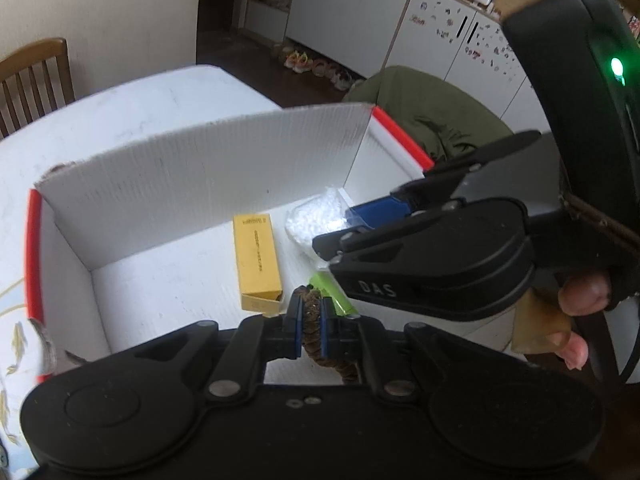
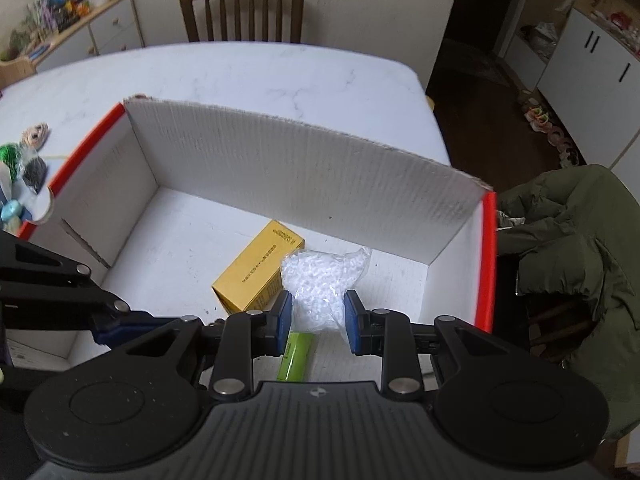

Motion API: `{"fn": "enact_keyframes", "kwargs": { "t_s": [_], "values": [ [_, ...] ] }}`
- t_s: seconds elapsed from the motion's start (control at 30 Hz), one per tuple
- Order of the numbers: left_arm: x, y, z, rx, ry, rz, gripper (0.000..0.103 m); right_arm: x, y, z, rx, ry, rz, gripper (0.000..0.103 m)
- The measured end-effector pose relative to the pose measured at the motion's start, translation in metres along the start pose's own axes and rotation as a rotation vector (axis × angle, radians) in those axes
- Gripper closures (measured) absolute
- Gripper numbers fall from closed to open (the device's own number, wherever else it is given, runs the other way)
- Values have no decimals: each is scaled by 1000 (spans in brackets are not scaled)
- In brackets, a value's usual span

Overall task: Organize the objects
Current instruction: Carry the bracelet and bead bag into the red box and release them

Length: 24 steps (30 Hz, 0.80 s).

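A white cardboard box [image 2: 304,184] with red edges stands open on the table. On its floor lie a yellow carton [image 2: 256,276], a clear bag of white beads [image 2: 320,280] and a green packet [image 2: 296,356]. My right gripper [image 2: 318,320] is open inside the box, its blue pads either side of the bead bag's near end. My left gripper [image 1: 310,320] is shut on a brown braided cord [image 1: 310,330] over the box's near edge, beside the yellow carton [image 1: 258,258] and green packet [image 1: 332,292]. The left wrist view shows the right gripper [image 1: 356,220] above the bead bag [image 1: 312,220].
The box sits on a white marble table [image 2: 248,68]. Small toys and little bags [image 2: 24,160] lie on the table left of the box. A wooden chair [image 2: 242,12] stands at the far side. A green jacket [image 2: 568,248] hangs over a chair on the right.
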<state>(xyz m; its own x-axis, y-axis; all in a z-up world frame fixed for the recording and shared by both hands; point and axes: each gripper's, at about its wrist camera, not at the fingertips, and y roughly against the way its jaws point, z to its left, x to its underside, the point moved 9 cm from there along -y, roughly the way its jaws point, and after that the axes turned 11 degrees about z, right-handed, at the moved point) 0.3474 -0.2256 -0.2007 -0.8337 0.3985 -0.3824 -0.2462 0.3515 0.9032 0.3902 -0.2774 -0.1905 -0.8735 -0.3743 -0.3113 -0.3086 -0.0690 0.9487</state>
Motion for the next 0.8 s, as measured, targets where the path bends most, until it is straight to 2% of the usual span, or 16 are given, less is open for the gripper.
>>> {"fn": "enact_keyframes", "kwargs": {
  "t_s": [0.2,0.5,0.57,0.7,0.8],
  "values": [
    [4,-20,3,-9,11,91,96,2,-20,6,-7,21,77,76],
    [9,-37,10,-26,17,203,94,-4,-30,7,-21,24,109,76],
    [10,-38,10,-26,19,222,86,-5,-31,5,-29,11,113,76],
    [11,-38,9,-37,14,235,80,-4,-32,3,-40,6,113,76],
    [12,-37,9,-40,22,232,67,-3,-31,3,-45,3,112,76]
  ]
}}
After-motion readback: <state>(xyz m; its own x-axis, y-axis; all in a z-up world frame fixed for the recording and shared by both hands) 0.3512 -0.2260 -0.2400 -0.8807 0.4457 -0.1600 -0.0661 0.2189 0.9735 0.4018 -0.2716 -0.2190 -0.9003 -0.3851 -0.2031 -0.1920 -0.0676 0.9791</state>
